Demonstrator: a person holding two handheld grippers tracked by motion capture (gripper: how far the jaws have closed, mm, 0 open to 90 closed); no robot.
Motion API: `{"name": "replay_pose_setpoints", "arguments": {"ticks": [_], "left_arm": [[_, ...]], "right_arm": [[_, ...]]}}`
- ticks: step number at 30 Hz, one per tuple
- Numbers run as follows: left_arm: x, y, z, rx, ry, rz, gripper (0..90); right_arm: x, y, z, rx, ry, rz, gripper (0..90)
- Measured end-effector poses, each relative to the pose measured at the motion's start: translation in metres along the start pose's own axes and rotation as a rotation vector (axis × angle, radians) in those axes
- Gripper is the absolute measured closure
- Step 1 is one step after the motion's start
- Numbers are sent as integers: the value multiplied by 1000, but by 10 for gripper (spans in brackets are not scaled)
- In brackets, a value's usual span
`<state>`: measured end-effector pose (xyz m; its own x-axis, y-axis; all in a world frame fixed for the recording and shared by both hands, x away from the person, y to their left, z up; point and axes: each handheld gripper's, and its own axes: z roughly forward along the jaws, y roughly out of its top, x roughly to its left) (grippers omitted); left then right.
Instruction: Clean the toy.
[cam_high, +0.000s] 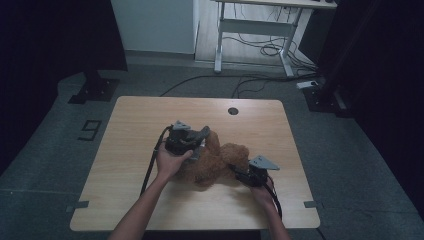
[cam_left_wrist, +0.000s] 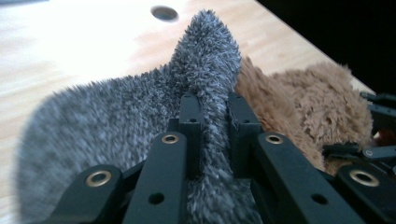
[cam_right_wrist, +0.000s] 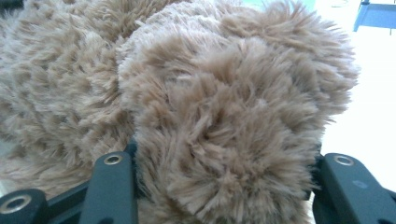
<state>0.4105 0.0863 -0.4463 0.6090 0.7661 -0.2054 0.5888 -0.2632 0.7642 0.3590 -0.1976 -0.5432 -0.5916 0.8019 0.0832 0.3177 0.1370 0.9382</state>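
A brown plush bear (cam_high: 216, 161) lies in the middle of the wooden table (cam_high: 135, 120). My left gripper (cam_high: 201, 136) hovers over the bear's far left side and is shut on a grey fuzzy sock-like piece (cam_high: 202, 133). In the left gripper view the jaws (cam_left_wrist: 215, 114) pinch a fold of that grey fabric (cam_left_wrist: 116, 116), with the bear (cam_left_wrist: 308, 107) just behind it to the right. My right gripper (cam_high: 236, 170) comes in from the bear's right side. In the right gripper view its jaws (cam_right_wrist: 229, 186) clasp a rounded fluffy lobe of the bear (cam_right_wrist: 224, 107) from both sides.
A round cable hole (cam_high: 233, 110) sits near the table's far edge. Beyond the table stand a white desk frame (cam_high: 255, 30), loose floor cables (cam_high: 260, 50) and black stand bases (cam_high: 95, 90). Bare tabletop lies to the left and along the front.
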Motion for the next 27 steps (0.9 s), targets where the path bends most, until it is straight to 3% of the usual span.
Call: {"name": "replay_pose_setpoints", "arguments": {"ticks": [5,8,10,14,18,27], "left_arm": [[-6,-11,0,9,3,42,797],[-15,-20,-4,8,30,102,800],[-19,-26,-7,-5,31,117,801],[-20,-34,-10,-28,21,106,802],[-21,-39,-15,-39,-4,92,802],[-30,-54,-27,-62,-57,90,801]], "right_arm": [[-1,0,-4,10,12,4,357],[-1,1,-8,16,28,12,264],[-3,3,-13,26,49,22,202],[-9,9,-24,44,93,60,129],[-16,22,-32,10,96,94,100],[-21,48,-23,67,129,116,23]]}}
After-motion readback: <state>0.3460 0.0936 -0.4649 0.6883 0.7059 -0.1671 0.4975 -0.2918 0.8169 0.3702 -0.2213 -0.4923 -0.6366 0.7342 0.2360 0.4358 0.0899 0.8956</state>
